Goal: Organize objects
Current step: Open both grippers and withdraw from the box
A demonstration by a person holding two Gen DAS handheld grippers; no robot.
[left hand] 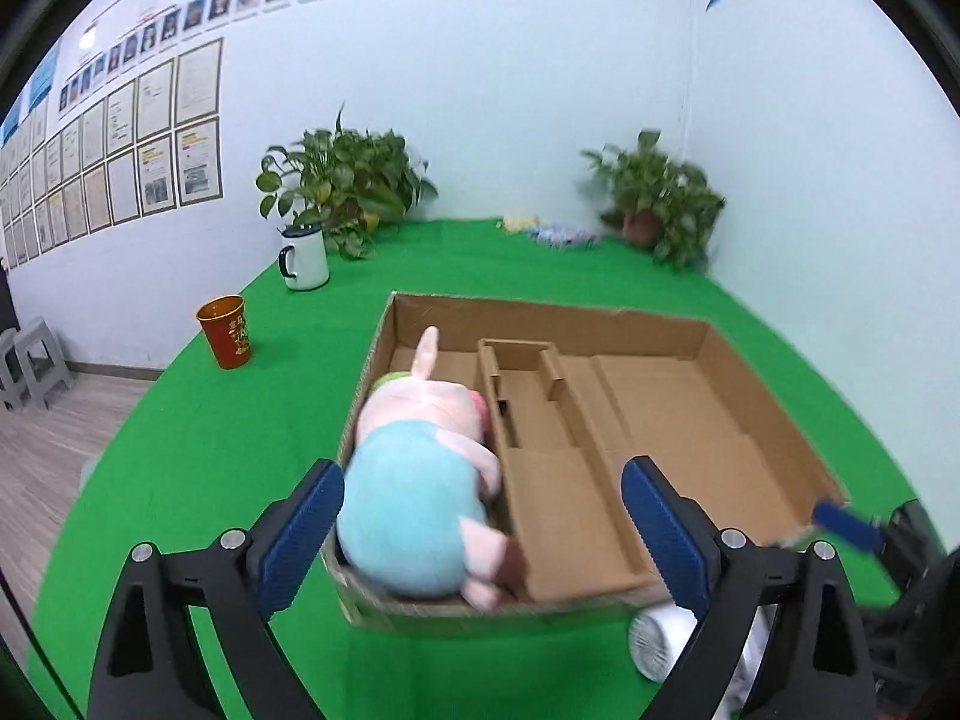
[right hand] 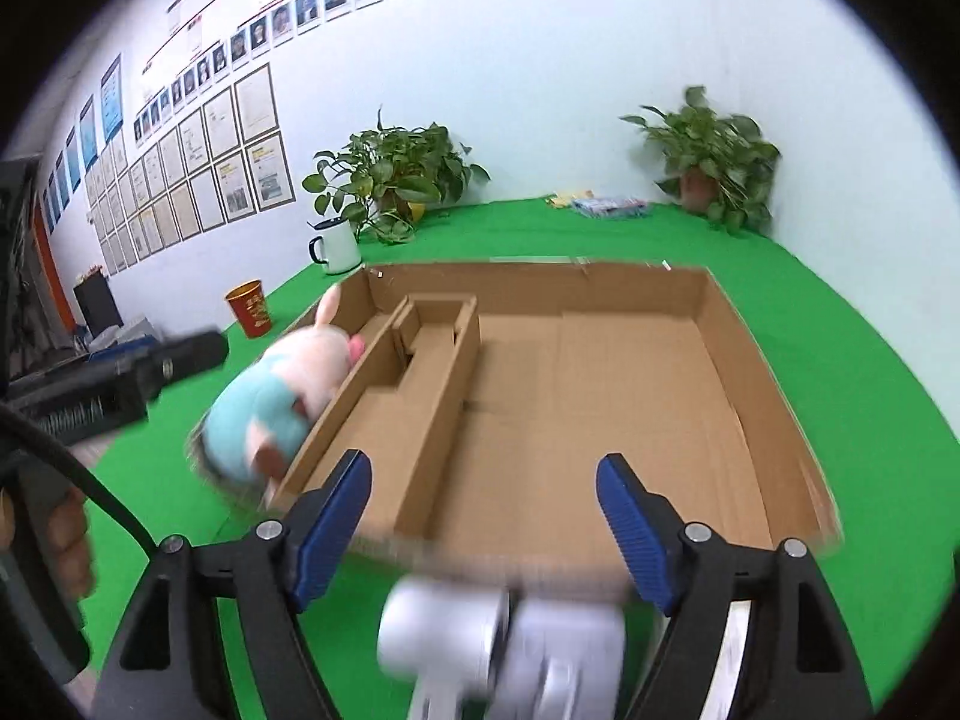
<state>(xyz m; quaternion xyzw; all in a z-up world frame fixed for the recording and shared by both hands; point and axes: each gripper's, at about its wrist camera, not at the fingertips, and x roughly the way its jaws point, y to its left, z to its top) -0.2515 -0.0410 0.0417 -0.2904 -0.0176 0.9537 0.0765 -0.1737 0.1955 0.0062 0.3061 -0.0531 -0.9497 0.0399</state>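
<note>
A shallow cardboard box (left hand: 690, 396) with inner dividers lies on the green table. A plush pig (left hand: 420, 480) in a light blue shirt lies in the box's left compartment; it also shows in the right wrist view (right hand: 282, 396). My left gripper (left hand: 480, 540) is open, just behind the pig, not touching it. My right gripper (right hand: 483, 522) is open above the box's (right hand: 600, 372) near edge. A white blurred object (right hand: 498, 636) lies just below and between the right fingers, in front of the box; it also shows in the left wrist view (left hand: 660, 639).
A red cup (left hand: 227, 330) and a white mug (left hand: 305, 258) stand left of the box. Two potted plants (left hand: 342, 180) (left hand: 660, 198) stand at the back wall. Small packets (left hand: 552, 231) lie at the back. The table's left edge drops to the floor.
</note>
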